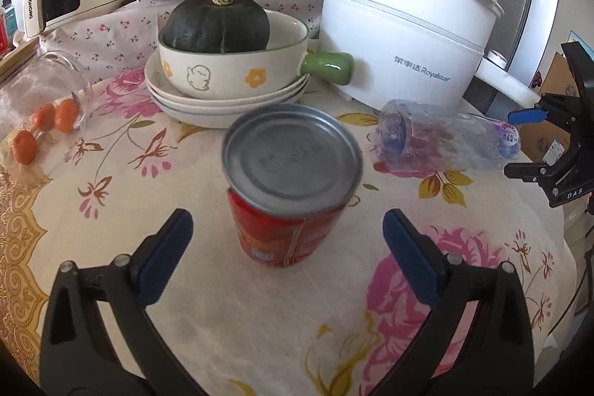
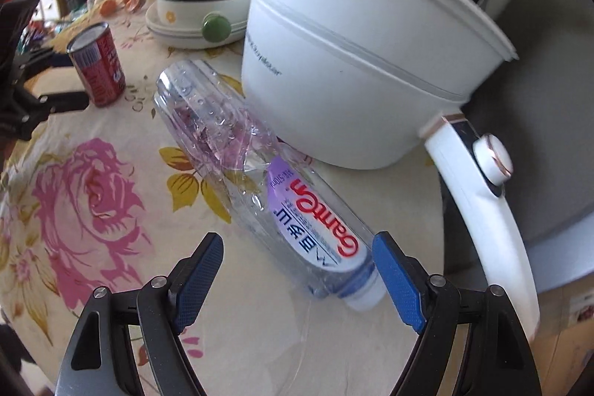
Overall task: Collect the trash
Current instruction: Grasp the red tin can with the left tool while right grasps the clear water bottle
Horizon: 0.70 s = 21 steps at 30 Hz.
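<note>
Tangerines lie at our far left beside a tipped glass jar. Next come stacked plates bearing a bowl with a dark squash. Our left gripper is spread wide, the red can standing upright between its fingers, untouched. Right of it the white pot stands, with the clear bottle lying on its side just before it. Our right gripper is spread too, straddling the bottle's capped end without gripping.
</note>
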{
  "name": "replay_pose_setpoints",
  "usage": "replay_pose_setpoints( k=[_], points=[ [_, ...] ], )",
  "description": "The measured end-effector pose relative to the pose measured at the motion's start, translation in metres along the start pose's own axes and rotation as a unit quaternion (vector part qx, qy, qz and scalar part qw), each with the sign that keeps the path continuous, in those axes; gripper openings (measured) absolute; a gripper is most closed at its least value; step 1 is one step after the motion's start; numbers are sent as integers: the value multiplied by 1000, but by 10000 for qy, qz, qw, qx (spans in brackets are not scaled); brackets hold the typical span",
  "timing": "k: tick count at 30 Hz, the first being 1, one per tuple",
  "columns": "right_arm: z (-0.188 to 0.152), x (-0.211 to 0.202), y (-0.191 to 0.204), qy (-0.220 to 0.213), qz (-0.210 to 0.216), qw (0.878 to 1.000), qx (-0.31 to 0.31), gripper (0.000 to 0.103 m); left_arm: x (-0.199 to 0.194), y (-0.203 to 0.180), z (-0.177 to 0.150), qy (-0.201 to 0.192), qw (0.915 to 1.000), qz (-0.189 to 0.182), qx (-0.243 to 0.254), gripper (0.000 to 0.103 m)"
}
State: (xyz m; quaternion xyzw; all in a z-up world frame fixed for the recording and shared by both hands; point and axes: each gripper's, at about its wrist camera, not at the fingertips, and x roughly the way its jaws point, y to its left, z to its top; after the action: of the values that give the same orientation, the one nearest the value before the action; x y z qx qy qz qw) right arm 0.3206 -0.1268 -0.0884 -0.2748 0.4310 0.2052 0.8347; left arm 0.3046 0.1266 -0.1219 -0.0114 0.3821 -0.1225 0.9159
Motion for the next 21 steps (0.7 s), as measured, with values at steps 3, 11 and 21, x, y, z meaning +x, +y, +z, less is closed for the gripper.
replay_pose_setpoints(
  k=[3,11,21],
  points=[
    [7,11,3,42,-13,9998,-173,84,7,5,3,0,9998,-103,-152,92],
    [17,38,12,233,-585,9965,-547,86,14,16,5,127,9983,-330,-453,59],
    [14,22,36,394,-496,9978,-185,71,-12,12,-14,320,9962,-401,-701,58]
  ],
)
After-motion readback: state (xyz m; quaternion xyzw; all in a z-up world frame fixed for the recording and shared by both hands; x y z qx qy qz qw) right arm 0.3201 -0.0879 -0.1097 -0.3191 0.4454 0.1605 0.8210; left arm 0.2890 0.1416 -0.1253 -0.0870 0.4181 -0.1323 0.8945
